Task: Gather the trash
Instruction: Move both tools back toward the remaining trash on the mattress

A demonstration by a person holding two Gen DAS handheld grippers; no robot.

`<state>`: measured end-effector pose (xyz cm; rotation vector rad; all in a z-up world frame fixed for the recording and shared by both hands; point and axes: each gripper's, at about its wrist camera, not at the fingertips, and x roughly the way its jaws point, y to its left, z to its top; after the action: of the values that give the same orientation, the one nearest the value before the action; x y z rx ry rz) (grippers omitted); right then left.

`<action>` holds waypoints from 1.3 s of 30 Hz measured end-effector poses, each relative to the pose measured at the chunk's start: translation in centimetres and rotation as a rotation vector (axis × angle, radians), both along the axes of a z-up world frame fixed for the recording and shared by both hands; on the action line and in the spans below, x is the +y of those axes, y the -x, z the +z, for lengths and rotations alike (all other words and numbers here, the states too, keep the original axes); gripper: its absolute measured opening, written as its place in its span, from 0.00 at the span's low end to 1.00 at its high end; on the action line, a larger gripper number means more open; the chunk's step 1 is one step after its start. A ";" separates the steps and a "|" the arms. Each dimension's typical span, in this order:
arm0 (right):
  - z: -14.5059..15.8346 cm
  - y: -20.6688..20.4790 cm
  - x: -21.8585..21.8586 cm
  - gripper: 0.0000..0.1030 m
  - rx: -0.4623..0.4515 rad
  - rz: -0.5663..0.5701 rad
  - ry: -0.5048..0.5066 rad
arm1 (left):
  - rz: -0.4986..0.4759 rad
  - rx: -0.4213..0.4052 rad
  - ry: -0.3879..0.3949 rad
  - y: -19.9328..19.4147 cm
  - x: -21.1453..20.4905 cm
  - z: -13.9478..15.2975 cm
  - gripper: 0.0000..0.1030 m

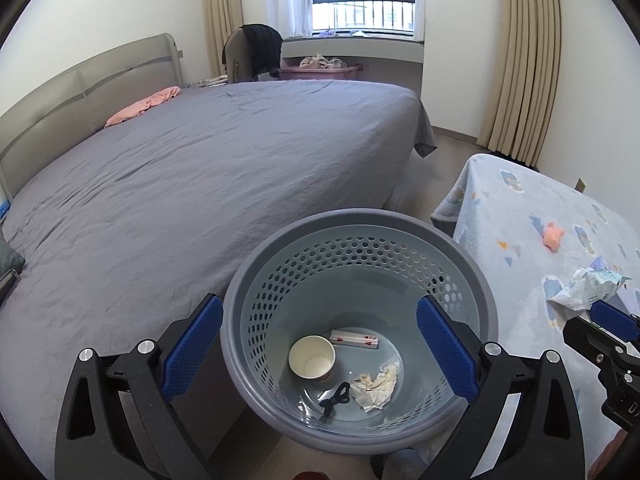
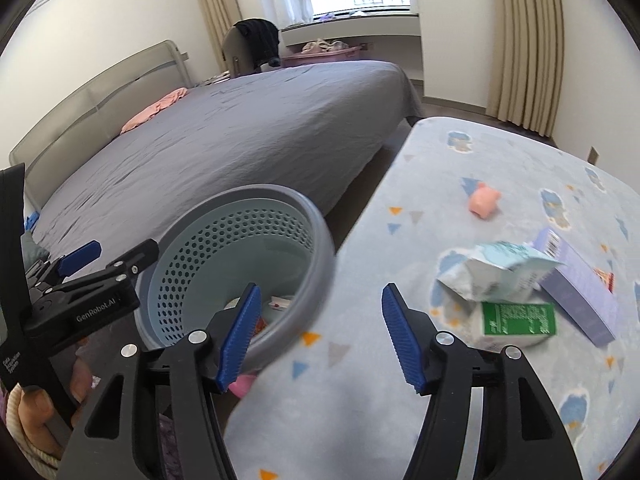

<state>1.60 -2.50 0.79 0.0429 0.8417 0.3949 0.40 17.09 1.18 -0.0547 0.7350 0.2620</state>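
Your left gripper (image 1: 320,350) hangs over the grey waste basket (image 1: 486,280), fingers wide and empty; a paper cup (image 1: 312,358) and crumpled tissue (image 1: 376,386) lie inside. Your right gripper (image 2: 320,334), fingers apart, holds nothing; a green carton (image 2: 518,320) waits on the worktop (image 2: 360,400).

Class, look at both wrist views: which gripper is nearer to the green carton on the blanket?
Right. The right gripper hovers open over the blanket just beside the green carton; the left gripper is open above the basket, farther away.
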 end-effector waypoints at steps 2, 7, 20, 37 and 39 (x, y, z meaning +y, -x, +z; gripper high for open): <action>0.0 0.3 -1.1 0.61 0.000 -0.021 -0.003 | -0.014 -0.002 0.006 0.0 -0.5 0.0 0.93; -0.1 1.5 -4.6 0.62 -0.001 -0.091 0.005 | -0.056 -0.001 0.025 -0.1 -2.1 0.0 0.93; -0.3 2.9 -14.2 0.63 0.014 -0.247 0.058 | -0.157 -0.001 0.034 -0.5 -7.2 0.0 0.93; -1.9 -2.4 -20.9 0.64 0.044 -0.235 0.189 | -0.227 0.026 0.013 -1.1 -11.5 -1.1 0.93; -2.5 -3.3 -21.5 0.64 0.054 -0.218 0.189 | -0.230 0.033 0.010 -1.3 -11.7 -1.3 0.93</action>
<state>4.94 -24.00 -1.76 -0.0294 0.9147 0.1087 1.65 5.37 -0.14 0.0249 0.7680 0.0397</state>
